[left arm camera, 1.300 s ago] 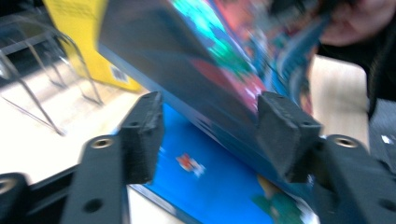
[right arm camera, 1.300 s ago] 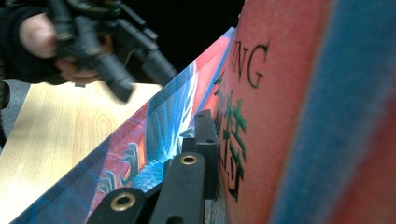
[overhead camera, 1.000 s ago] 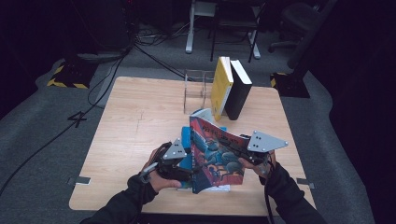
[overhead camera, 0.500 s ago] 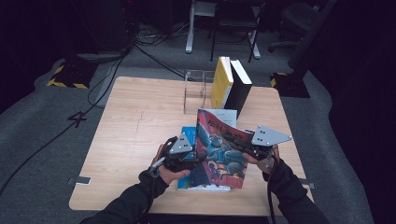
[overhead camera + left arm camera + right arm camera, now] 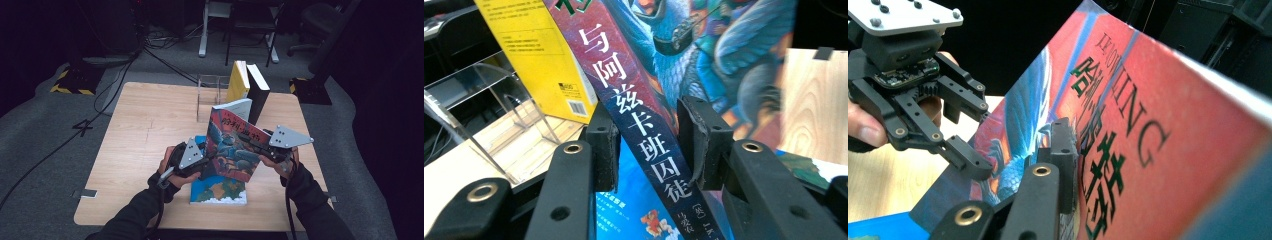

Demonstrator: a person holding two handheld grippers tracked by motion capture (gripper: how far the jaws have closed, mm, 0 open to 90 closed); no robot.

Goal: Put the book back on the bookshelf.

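Observation:
A red and blue illustrated book (image 5: 232, 140) is held tilted above the table between both grippers. My left gripper (image 5: 204, 161) has just been closing. In the left gripper view my left gripper (image 5: 649, 135) has a pad on either side of the book's spine (image 5: 634, 100), and both pads touch it. My right gripper (image 5: 260, 145) is shut on the book's opposite edge. In the right gripper view one jaw of my right gripper (image 5: 1073, 135) presses the front cover (image 5: 1148, 150), and the other jaw is hidden behind the book. My left gripper (image 5: 973, 127) also shows there at the book's lower corner.
A blue book (image 5: 220, 190) lies flat on the wooden table (image 5: 145, 125) under the held one. At the back, a yellow book (image 5: 238, 82) and a black book (image 5: 258, 95) lean by a clear acrylic stand (image 5: 207, 92). Dark floor with cables surrounds the table.
The book has swung up and turned its cover more toward the camera. The left gripper's jaws have narrowed onto its spine. Both hands stayed in about the same place.

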